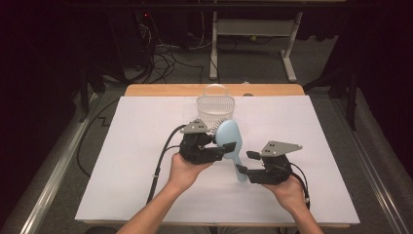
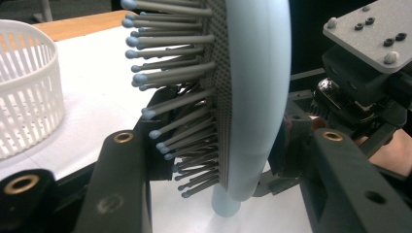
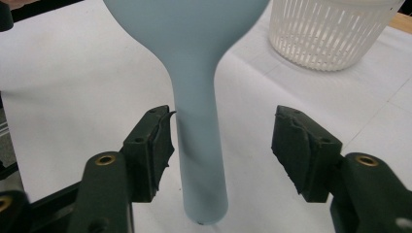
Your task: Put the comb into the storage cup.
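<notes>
A pale blue hairbrush (image 1: 230, 141) is held above a white sheet (image 1: 126, 161) that covers the table, just in front of a white slatted basket (image 1: 215, 107). The brush stands nearly upright, slightly tilted, with its oval head up and nearest the basket and its handle pointing down toward the person.

The left gripper (image 1: 221, 148) is clamped on the brush head: in the left gripper view its jaws sit on either side of the head (image 2: 252, 97), one against the smooth blue back, the other among the grey bristles (image 2: 175, 73), which have small blue tips. In that view the basket (image 2: 26, 87) lies off to the side on the sheet, apart from the brush.

The right gripper (image 1: 247, 162) is at the handle end, on the side of the brush away from the basket. Its jaws are spread wide. In the right gripper view the handle (image 3: 199, 145) runs down between them, close against one pad, with a clear gap to the other. The basket (image 3: 330, 34) sits beyond the brush head in this view.

Two hands hold the grippers from below; the left hand (image 1: 185, 173) and the right hand (image 1: 290, 190) reach in from the near edge of the table. A black cable (image 1: 163, 156) trails from the left gripper across the sheet.
</notes>
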Demonstrator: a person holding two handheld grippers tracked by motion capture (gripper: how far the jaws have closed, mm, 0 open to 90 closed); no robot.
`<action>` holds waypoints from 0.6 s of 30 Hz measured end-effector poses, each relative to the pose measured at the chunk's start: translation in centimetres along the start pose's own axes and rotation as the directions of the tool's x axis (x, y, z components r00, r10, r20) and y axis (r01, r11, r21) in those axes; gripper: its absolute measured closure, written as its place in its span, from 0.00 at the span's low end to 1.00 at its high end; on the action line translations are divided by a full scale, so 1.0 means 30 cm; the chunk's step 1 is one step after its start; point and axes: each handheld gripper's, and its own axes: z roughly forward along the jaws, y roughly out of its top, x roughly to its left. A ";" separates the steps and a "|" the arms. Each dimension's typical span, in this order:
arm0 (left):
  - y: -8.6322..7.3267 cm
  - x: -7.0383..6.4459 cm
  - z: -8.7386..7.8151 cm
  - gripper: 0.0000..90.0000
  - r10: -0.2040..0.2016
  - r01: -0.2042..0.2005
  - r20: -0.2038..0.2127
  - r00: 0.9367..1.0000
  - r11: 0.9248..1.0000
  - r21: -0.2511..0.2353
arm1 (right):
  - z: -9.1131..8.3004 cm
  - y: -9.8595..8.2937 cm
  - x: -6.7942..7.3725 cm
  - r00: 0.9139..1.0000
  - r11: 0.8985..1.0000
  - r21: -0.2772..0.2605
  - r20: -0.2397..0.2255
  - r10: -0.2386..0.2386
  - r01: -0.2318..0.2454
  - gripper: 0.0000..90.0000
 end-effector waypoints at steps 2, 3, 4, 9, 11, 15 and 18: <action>0.003 0.004 -0.008 0.58 0.005 -0.005 -0.006 1.000 1.000 0.000 | -0.004 -0.004 -0.003 1.000 1.000 -0.017 0.007 0.001 -0.001 0.39; 0.005 0.009 -0.012 0.58 0.005 -0.005 -0.010 1.000 1.000 0.001 | -0.008 -0.006 -0.006 1.000 0.999 -0.034 0.010 0.013 -0.012 0.38; 0.006 0.012 -0.014 0.58 0.003 -0.003 -0.011 1.000 1.000 0.001 | -0.014 -0.007 -0.012 1.000 0.998 -0.051 0.008 0.028 -0.028 0.36; 0.011 0.036 -0.029 0.58 -0.007 0.007 -0.031 1.000 1.000 -0.001 | -0.027 -0.014 -0.026 0.998 0.996 -0.066 0.015 0.055 -0.054 0.33; 0.013 0.043 -0.035 0.58 -0.011 0.011 -0.036 0.999 1.000 -0.004 | -0.024 -0.019 -0.027 0.999 0.997 -0.056 0.019 0.050 -0.049 0.32; 0.018 0.049 -0.042 0.58 -0.007 0.007 -0.046 0.999 1.000 -0.007 | -0.031 -0.030 -0.034 0.998 0.997 -0.058 0.034 0.051 -0.049 0.31; 0.027 0.048 -0.046 0.58 0.007 -0.007 -0.050 0.999 1.000 -0.007 | -0.042 -0.048 -0.048 0.996 0.995 -0.067 0.050 0.071 -0.067 0.31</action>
